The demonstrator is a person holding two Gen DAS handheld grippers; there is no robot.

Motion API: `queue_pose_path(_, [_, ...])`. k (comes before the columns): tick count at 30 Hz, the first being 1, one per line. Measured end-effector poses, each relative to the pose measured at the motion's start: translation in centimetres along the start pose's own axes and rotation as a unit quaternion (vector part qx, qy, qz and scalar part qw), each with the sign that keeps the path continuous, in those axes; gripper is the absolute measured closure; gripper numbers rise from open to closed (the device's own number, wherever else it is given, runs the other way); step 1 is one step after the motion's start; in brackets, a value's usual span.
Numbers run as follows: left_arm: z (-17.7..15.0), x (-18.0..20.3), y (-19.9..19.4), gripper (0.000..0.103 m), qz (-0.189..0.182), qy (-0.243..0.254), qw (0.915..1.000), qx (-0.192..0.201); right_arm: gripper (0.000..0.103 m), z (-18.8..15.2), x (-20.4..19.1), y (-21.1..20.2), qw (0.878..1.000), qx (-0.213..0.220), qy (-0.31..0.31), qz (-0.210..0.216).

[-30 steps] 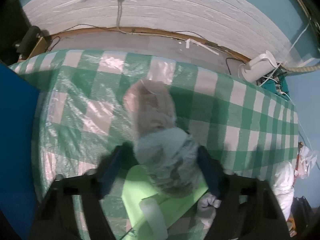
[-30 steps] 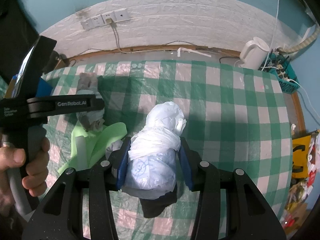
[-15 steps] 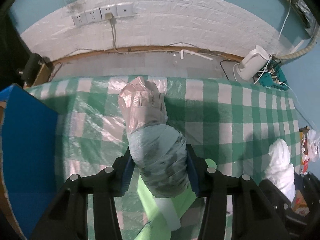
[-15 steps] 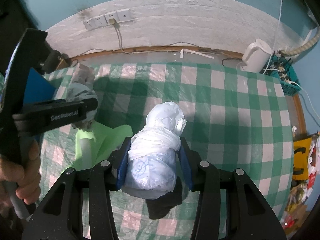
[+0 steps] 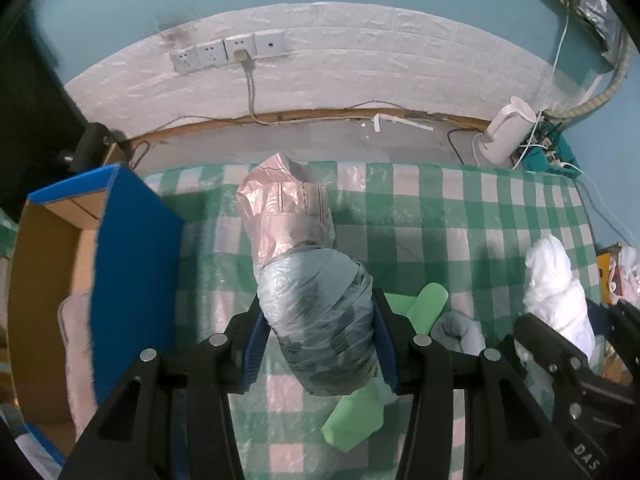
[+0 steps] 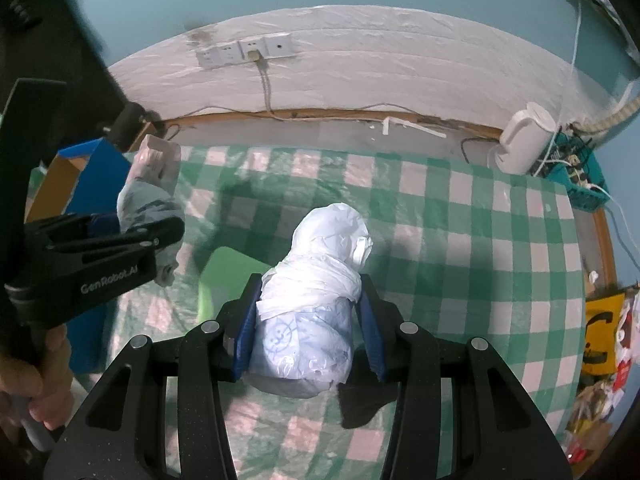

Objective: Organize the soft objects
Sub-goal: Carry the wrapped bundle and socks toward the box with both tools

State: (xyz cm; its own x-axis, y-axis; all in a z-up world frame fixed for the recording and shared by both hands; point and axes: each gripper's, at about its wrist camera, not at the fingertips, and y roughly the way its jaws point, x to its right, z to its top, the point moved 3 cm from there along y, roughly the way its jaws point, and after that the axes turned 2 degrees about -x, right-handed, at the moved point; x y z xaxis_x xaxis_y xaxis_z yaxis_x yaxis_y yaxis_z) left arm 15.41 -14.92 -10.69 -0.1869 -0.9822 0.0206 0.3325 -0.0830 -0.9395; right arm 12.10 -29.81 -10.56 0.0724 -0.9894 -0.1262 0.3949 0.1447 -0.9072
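Between the blue pads of our left gripper (image 5: 318, 344) sits a soft bundle (image 5: 308, 292), its near half wrapped in grey-blue plastic film, its far half in crinkled pink film; the jaws are clamped on the grey part and the bundle points away from us above the green-checked tablecloth (image 5: 460, 220). Our right gripper (image 6: 308, 334) squeezes a white bundle (image 6: 316, 300) in the same way, knotted white bag plastic over a paler printed wrap, held over the cloth.

To the left stands a blue cardboard box (image 5: 132, 280) with its open brown inside facing up and a pale pink cloth (image 5: 76, 340) lying in it; its blue wall rises just beside our left gripper. Green sheets (image 5: 424, 308) and a grey rolled cloth (image 5: 456, 330) lie on the cloth between the two grippers. Beyond them the cloth runs bare to its far edge.

Both grippers are level and side by side, and the person's left hand (image 6: 36, 384) is wrapped around the left handle.
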Motion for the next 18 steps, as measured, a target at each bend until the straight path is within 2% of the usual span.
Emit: queue_pose_path(18, [-4.0,-6.8,-6.3,0.055,0.038,-0.012,0.9985,0.038,0.058,1.2,-7.4,-2.5,0.998,0.020,-0.048,0.033])
